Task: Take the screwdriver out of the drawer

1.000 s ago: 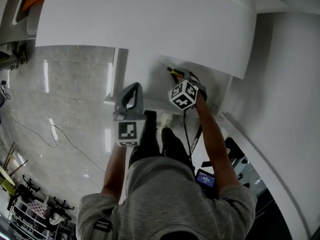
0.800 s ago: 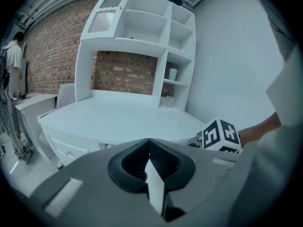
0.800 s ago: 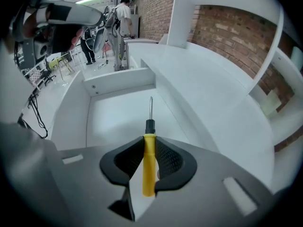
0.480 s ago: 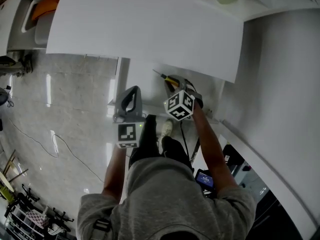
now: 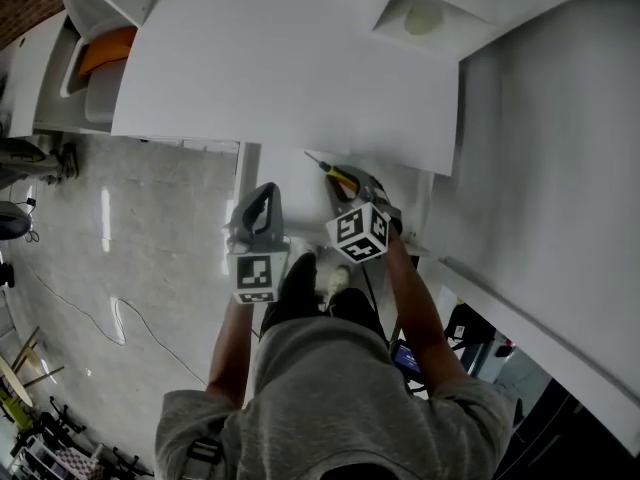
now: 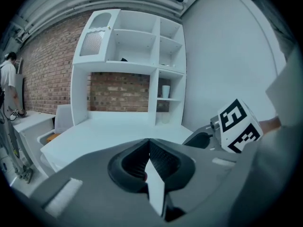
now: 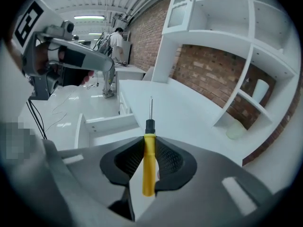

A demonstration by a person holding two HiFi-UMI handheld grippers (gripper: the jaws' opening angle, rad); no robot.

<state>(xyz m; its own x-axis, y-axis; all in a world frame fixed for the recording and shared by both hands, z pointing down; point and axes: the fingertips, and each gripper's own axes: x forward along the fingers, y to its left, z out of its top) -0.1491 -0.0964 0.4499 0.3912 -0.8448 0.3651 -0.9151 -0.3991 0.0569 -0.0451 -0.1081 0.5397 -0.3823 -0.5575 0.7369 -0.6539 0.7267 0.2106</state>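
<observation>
Screwdriver (image 7: 149, 150) sits in my right tongs (image 5: 352, 184): the ribbed pads are closed on its yellow handle. The black collar and thin metal shaft stick out ahead of the tips, and the butt of the handle runs back between the jaws. It lies straight along the jaws, with no visible tilt.

My left tongs (image 6: 149, 143) are pressed together with nothing between them. They hang beside the right ones, near but not touching.

Past the right tips, the screwdriver's tip points over the front edge of the white surface (image 7: 180, 112). The drawer (image 7: 106, 126) stands open below that edge and off to the left, well apart from the tool. Nothing of the screwdriver reaches into it or touches its walls. The head view agrees: the tool shows against the front edge of the surface, with the pulled-out drawer below it.

By my reading, the main part of the job is done, since the screwdriver is gripped and clear of the drawer. What may be left is setting it down somewhere, perhaps on the surface. The drawer is not yet pushed shut, and my empty left tongs could do that.
</observation>
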